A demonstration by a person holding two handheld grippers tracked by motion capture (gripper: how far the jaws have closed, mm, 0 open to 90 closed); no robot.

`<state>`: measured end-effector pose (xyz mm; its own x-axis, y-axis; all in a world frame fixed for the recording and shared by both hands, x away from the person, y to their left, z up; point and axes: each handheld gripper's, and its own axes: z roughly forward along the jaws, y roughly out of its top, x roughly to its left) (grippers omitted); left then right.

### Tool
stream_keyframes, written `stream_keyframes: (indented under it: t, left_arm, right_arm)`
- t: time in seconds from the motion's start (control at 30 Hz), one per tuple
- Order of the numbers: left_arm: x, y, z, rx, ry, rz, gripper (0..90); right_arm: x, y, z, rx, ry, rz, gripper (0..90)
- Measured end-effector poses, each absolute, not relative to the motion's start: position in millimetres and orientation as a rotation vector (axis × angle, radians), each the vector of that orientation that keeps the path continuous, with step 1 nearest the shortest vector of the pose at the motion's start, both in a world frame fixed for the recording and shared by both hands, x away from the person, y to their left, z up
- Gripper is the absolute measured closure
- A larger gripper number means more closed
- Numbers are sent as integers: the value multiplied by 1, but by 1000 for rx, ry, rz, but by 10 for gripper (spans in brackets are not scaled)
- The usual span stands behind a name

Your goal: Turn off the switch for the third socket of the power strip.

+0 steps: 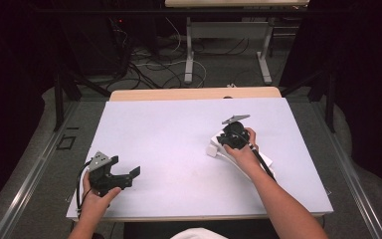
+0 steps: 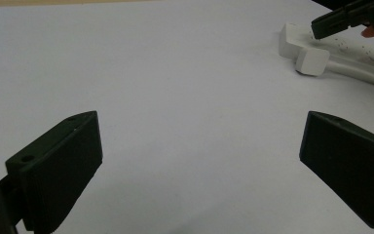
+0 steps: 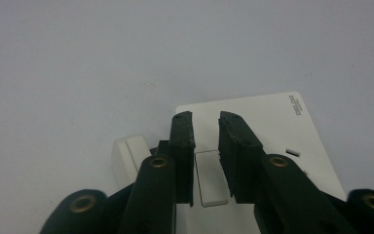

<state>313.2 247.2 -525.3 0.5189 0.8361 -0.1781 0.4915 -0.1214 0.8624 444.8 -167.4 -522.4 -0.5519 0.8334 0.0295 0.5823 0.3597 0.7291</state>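
A white power strip [image 1: 238, 152] is lying near the bench's [image 1: 179, 129] right edge, its white rocker switch [image 3: 210, 178] sitting in the narrow gap between the right gripper's [image 3: 205, 122] slightly parted jaws, which are not pressing it. A white plug [image 2: 312, 61] is resting just beside the strip. Near the bench's front left corner, the left gripper [image 1: 129, 175] is hovering with jaws spread wide, holding nothing.

A pale sheet [image 1: 179, 144] covers the wooden counter [image 1: 194, 93]; a white power strip [image 1: 219, 144] lies on it, right side.
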Motion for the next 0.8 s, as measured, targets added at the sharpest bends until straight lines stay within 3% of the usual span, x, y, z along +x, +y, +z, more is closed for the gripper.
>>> stream_keyframes:
  t: [0.27, 0.8]
  left_arm:
    - [314, 247, -526, 1775, 1115, 431, 21]
    - [314, 247, -527, 1787, 1120, 458, 22]
  right_arm:
    - [441, -170, -515, 1237, 2260, 1063, 532]
    - [428, -171, -506, 1201, 2225, 1155, 224]
